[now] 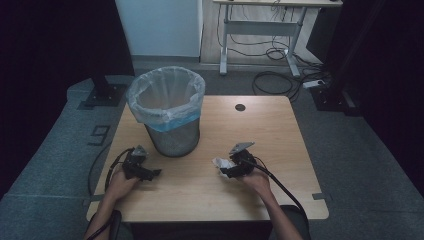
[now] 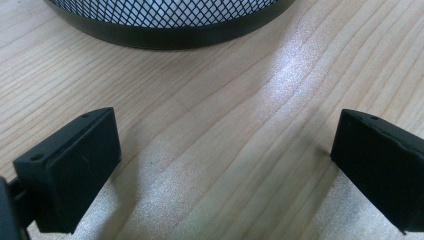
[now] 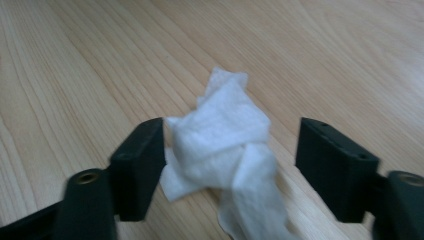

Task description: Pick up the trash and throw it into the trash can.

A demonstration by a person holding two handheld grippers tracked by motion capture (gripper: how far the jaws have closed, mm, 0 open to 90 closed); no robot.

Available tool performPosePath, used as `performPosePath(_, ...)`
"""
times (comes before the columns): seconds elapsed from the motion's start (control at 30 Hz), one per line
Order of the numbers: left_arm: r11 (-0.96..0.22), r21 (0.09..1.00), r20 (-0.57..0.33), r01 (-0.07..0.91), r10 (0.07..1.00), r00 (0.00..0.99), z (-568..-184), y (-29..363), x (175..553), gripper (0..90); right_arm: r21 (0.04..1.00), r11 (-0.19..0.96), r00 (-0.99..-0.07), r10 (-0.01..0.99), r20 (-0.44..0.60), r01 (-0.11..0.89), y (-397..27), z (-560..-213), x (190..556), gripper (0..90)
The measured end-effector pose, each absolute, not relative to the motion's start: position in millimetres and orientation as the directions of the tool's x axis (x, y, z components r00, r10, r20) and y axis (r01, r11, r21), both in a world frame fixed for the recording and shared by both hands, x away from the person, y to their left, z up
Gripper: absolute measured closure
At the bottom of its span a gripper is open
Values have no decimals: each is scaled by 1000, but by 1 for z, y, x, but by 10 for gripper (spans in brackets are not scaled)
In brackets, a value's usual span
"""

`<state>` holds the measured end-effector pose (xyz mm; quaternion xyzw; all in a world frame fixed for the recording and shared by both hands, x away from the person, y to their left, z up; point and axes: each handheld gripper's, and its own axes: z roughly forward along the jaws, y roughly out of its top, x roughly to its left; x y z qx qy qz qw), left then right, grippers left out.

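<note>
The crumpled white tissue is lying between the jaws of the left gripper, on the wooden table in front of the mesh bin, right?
Not quite: the crumpled white tissue lies between the jaws of the right gripper, not the left. The right gripper view shows it there, on the wooden table in front of the mesh bin.

A lab or office room: grey carpet, a metal-legged desk behind (cables trailing underneath), dark curtains.
</note>
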<state>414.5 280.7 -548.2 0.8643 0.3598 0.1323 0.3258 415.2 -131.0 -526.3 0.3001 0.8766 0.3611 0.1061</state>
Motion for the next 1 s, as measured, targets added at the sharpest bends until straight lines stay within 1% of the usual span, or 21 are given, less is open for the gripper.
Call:
performPosePath(0.03,-529,658,-6,536,708,706,-548,281,414,0,697,559,-797,603,31,449,-131,-526,415,356)
performPosePath(0.1,-529,658,-6,536,708,706,-548,281,414,0,685,574,-803,595,27,448,-127,-530,417,395)
performPosePath(0.2,-529,658,-6,536,708,706,-548,281,414,0,667,598,-808,590,9,444,-123,-534,418,474)
performPosePath(0.23,-529,658,-6,536,708,706,-548,281,414,0,664,600,-805,593,5,446,-123,-534,418,535)
performPosePath(0.27,-529,658,-6,536,708,706,-548,281,414,0,664,600,-805,593,5,446,-123,-534,418,535)
performPosePath(0.37,-529,658,-6,536,708,706,-548,281,414,0,658,597,-801,598,18,460,-124,-533,419,615)
performPosePath(0.47,-529,658,-6,536,708,706,-548,281,414,0,656,588,-798,601,38,474,-125,-531,419,662)
performPosePath(0.6,-529,658,-6,536,708,706,-548,281,415,0,664,577,-801,596,57,476,-127,-526,419,682)
performPosePath(1.0,-529,658,-7,536,708,707,-548,280,415,0,678,574,-805,592,45,460,-131,-496,417,681)
